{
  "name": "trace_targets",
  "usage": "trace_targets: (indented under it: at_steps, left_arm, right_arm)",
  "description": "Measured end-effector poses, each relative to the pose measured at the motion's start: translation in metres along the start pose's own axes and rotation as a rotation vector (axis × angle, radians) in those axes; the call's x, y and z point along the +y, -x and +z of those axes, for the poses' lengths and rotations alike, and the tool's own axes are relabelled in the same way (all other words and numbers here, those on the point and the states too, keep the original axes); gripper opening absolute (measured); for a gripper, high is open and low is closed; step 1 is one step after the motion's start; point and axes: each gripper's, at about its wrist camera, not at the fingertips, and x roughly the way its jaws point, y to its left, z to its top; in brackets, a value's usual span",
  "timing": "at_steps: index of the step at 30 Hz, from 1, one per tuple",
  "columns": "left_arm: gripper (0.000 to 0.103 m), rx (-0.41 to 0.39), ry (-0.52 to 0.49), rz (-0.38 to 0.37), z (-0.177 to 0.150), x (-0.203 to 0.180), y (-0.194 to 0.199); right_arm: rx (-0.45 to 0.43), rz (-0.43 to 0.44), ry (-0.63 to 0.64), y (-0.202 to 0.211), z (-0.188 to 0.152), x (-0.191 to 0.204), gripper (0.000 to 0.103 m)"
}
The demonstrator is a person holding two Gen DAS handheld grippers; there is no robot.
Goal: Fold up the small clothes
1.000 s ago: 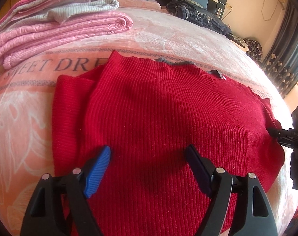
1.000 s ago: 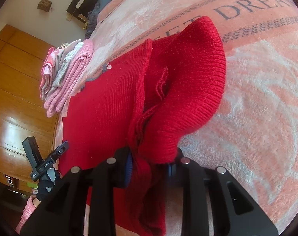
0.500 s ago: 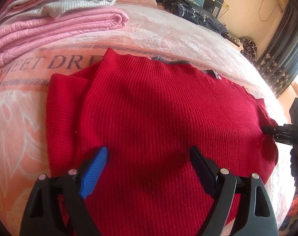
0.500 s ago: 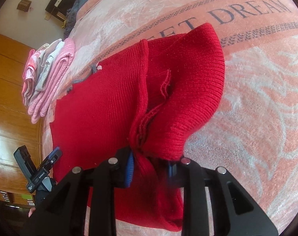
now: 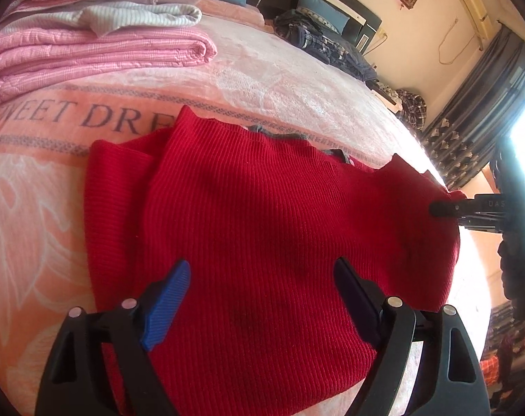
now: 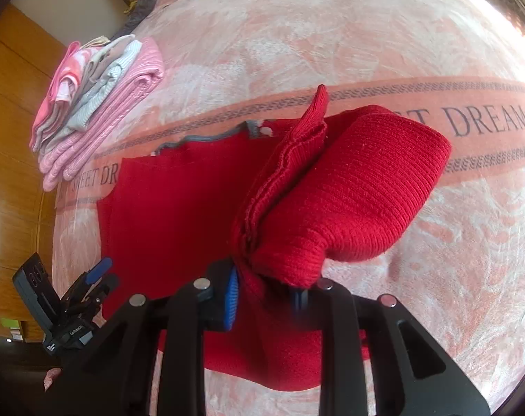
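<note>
Red ribbed knit formed the task's thing, a small sweater [image 5: 262, 235] that lay spread on the pink blanket [image 5: 37, 215] of a bed, just near of the printed lettering band [image 6: 484, 121]. A grey neckline edge [image 6: 200, 138] showed at its far side. In the right wrist view the right gripper [image 6: 265, 298] pinched a bunched edge of the knit between its blue pads [image 6: 232, 298], so that one layered flap [image 6: 331, 208] stood lifted and ballooned above the flat body. The left gripper [image 5: 259, 294] hovered over the near part of the sweater with its fingers spread wide and nothing between them; whether the tips touched the cloth could not be told.

Risks, as judged from this arrangement: the pinch took in several layers near their edge, so a quick pull could have let the knit slip free and dropped the flap askew. With the flat body unpinned by the left gripper, the drag of the lifted part could have slid the whole garment across the plush blanket and spoiled the alignment of the fold. The heavy knit could also have sagged and landed creased.

A stack of folded pink and striped clothes [image 5: 96, 45] lay well apart at the far left.
</note>
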Motion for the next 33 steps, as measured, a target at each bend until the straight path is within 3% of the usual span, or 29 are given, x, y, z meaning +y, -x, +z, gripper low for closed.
trace_targets:
  at_steps: [7, 12, 14, 18, 24, 29, 33]
  left_arm:
    - [0.084, -0.001, 0.068, -0.021, 0.003, 0.027, 0.005]
    - [0.084, -0.006, 0.113, -0.022, 0.002, 0.046, 0.006]
    - [0.084, -0.009, 0.12, -0.024, 0.003, 0.049, 0.006]
    - [0.084, -0.017, 0.118, -0.03, 0.004, 0.05, 0.007]
    - [0.084, -0.043, 0.129, -0.056, 0.012, 0.046, 0.013]
    - [0.084, -0.065, 0.148, -0.105, 0.022, 0.04, 0.017]
    - [0.084, -0.046, 0.182, -0.157, 0.026, 0.036, 0.012]
  right_arm:
    - [0.041, 0.008, 0.157, -0.022, 0.006, 0.09, 0.022]
    - [0.094, -0.028, 0.234, -0.058, -0.005, 0.126, 0.022]
    - [0.112, -0.037, 0.253, -0.072, -0.011, 0.133, 0.026]
    - [0.14, 0.052, 0.262, -0.082, -0.021, 0.141, 0.049]
    - [0.098, 0.239, 0.247, -0.041, -0.026, 0.142, 0.049]
    - [0.07, 0.252, 0.271, -0.001, -0.045, 0.124, 0.049]
    - [0.121, 0.235, 0.305, -0.004, -0.078, 0.11, 0.049]
